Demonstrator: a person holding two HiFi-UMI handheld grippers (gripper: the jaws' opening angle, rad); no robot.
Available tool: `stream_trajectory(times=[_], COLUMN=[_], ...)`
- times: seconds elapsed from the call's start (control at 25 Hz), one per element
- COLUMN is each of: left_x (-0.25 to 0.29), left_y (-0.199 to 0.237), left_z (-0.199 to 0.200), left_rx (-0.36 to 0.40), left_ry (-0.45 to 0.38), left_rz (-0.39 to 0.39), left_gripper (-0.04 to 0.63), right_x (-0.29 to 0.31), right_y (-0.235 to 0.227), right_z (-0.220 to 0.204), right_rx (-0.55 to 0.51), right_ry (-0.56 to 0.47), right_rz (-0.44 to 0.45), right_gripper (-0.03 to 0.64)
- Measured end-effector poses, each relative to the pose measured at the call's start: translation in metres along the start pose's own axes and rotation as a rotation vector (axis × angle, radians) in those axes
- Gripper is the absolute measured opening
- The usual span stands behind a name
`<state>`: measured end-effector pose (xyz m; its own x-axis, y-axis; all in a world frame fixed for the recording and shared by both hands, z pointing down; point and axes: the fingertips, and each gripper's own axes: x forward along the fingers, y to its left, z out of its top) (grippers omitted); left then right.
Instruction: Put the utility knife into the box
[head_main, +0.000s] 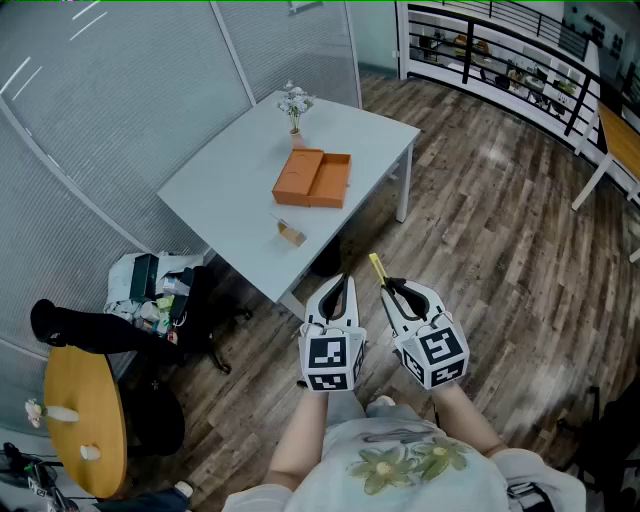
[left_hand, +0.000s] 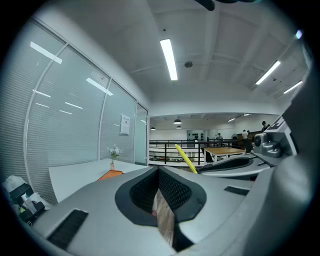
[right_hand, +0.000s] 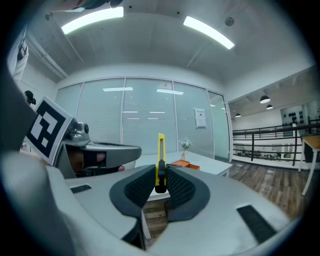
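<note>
The right claw (right_hand: 160, 180) clenches the yellow utility knife (right_hand: 160, 150), which stands upright between its pads, in the air short of the white counter (head_main: 225, 190). The open orange box (head_main: 312, 178) lies on that counter, well apart. The left claw (left_hand: 159, 175) is closed and empty.

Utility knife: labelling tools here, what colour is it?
The utility knife is yellow, clearest in the right gripper view.

An open orange box (head_main: 313, 178) lies on the white table (head_main: 225, 185) (a small flower vase (head_main: 295, 110) stands just behind it). Short of the table, over the wood floor (head_main: 500, 230), the right gripper (head_main: 393, 288) holds a yellow utility knife (head_main: 377, 267) beside the left gripper (head_main: 342, 282).
</note>
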<state>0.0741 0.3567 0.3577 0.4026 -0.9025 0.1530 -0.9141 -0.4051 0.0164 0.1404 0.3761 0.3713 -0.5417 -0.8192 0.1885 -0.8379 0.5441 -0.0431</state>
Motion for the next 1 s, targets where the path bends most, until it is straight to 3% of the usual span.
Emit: stream_trajectory(times=[0.48, 0.76, 1.0], left_x=[0.034, 0.094, 0.151], left_y=[0.033, 0.077, 0.141], left_z=[-0.031, -0.040, -0.025], left_rx=[-0.051, 0.007, 0.006], left_ry=[0.061, 0.106, 0.096], left_rz=[-0.043, -0.114, -0.123], left_gripper=[0.000, 0.000, 0.000], right_x=[0.041, 0.117, 0.192], right_y=[-0.009, -0.028, -0.048], right_z=[-0.016, -0.011, 0.008], right_rx=[-0.004, -0.017, -0.027], right_ry=[0.040, 0.064, 0.051], right_rz=[0.000, 0.003, -0.017], right_gripper=[0.071, 0.071, 0.071])
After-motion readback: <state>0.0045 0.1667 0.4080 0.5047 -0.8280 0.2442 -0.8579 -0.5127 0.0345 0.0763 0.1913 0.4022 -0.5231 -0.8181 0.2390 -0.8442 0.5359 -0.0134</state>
